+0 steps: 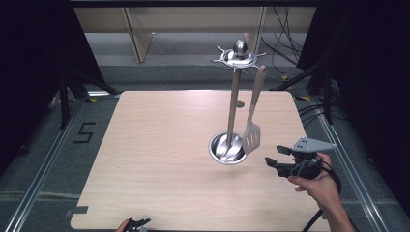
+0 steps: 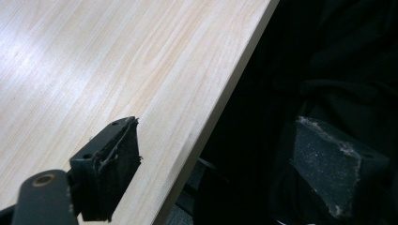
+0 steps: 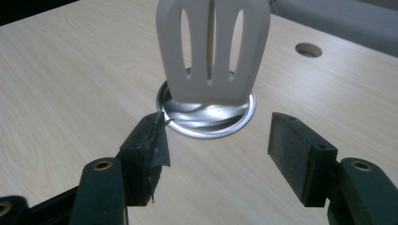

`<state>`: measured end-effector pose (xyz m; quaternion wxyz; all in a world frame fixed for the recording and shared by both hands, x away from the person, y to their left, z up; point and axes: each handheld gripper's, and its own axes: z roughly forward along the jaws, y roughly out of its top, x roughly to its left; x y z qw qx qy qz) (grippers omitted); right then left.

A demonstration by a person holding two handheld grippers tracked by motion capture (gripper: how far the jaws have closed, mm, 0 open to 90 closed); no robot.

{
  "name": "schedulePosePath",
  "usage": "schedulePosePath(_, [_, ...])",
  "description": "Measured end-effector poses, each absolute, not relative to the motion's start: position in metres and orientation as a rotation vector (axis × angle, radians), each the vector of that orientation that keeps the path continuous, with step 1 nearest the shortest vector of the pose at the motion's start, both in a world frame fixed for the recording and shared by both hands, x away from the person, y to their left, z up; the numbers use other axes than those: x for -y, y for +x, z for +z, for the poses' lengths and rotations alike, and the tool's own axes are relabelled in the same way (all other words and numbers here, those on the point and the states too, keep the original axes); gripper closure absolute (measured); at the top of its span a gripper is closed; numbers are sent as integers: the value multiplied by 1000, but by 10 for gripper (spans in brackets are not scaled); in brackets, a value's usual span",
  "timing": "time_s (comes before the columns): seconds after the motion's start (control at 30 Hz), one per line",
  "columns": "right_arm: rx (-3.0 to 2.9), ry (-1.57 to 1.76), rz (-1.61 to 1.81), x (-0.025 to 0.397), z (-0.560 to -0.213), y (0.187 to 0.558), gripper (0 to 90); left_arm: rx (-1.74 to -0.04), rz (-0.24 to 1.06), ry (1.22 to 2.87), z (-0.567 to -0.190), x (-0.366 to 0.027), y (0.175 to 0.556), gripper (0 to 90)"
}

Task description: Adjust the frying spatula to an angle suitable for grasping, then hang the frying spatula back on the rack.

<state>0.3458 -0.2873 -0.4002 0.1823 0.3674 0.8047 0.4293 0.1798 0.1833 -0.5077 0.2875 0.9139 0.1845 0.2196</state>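
High view catches the chrome rack (image 1: 235, 104) and hanging slotted spatula (image 1: 252, 137) mid-table, right gripper (image 3: 218, 136) view shows its matte slots up close, jaws apart, left gripper (image 2: 234, 164) spread wide over the pale wood table (image 2: 117, 61) near edge

A metal utensil stand (image 1: 234, 96) is seen on the pale wooden worktop (image 1: 159, 159), right of its middle, with a round base and a spiked top ring. A slotted spatula (image 1: 253, 116) is hung from the ring, its blade just right of the stand's base. Right of the base, the right gripper (image 1: 274, 155) is held in a hand (image 1: 321, 186), jaws parted and pointed toward the stand. Well left of the stand, the left gripper (image 1: 138, 224) is glimpsed at the worktop's near edge.
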Motion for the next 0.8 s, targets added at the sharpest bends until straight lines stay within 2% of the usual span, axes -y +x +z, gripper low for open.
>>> schedulePosePath(0.27, [-2290, 1063, 1183, 286, -416, 340, 379, -478, 591, 2440, -507, -184, 178, 149])
schedulePosePath(0.8, [-2328, 1027, 1166, 281, -422, 339, 373, -488, 583, 2442, -508, -184, 179, 149])
